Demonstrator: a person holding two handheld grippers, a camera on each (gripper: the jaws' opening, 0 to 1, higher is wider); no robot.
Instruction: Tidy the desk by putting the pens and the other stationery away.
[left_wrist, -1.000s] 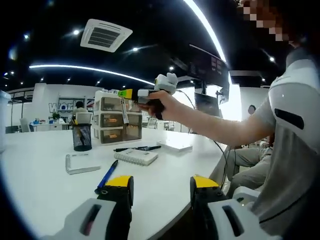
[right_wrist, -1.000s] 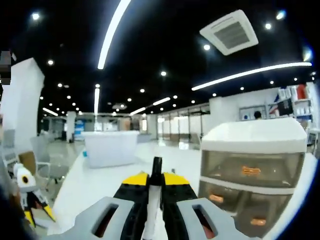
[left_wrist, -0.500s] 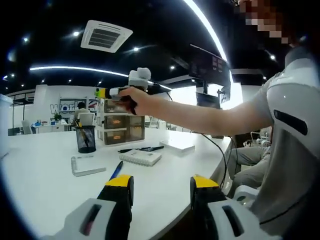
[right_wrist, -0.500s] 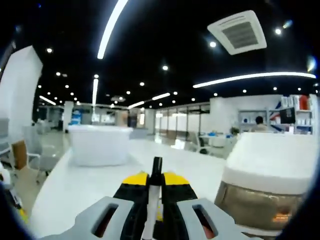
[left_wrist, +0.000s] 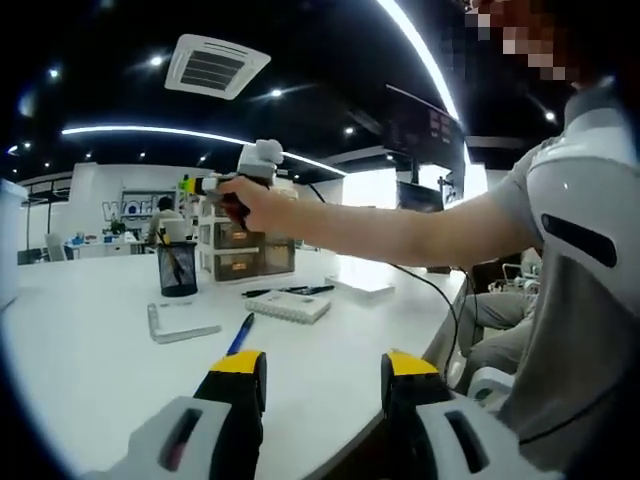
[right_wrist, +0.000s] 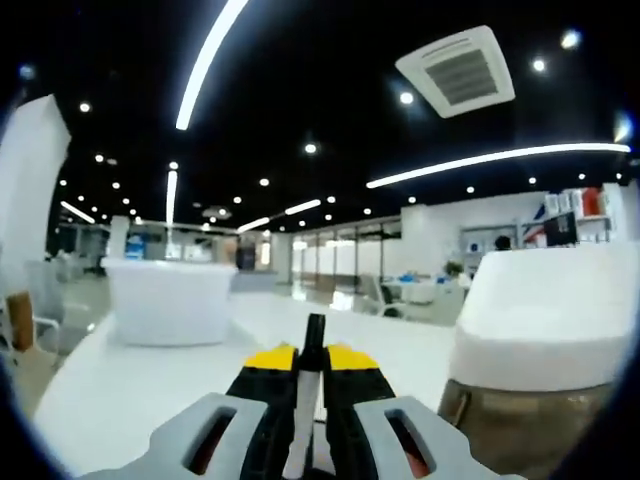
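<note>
My right gripper (right_wrist: 313, 362) is shut on a white pen (right_wrist: 304, 410) with a black tip, which stands up between the jaws. In the left gripper view a person's hand holds that right gripper (left_wrist: 200, 186) in the air, above and slightly right of the black mesh pen cup (left_wrist: 177, 272). My left gripper (left_wrist: 322, 372) stands open over the near edge of the white desk (left_wrist: 80, 370), with nothing between its jaws. On the desk lie a blue pen (left_wrist: 240, 335), a grey angled piece (left_wrist: 180, 326) and a notebook (left_wrist: 288, 306) with black pens (left_wrist: 290, 290) beside it.
A white drawer unit (left_wrist: 248, 255) stands behind the pen cup and looms at the right in the right gripper view (right_wrist: 545, 340). A white slab (left_wrist: 362, 285) lies past the notebook. A white tub (right_wrist: 170, 315) sits far left. The person's arm (left_wrist: 400, 235) reaches across from the right.
The hand with my right gripper and its pen has moved left, from in front of the drawer unit to above the pen cup. My left gripper stays open and low.
</note>
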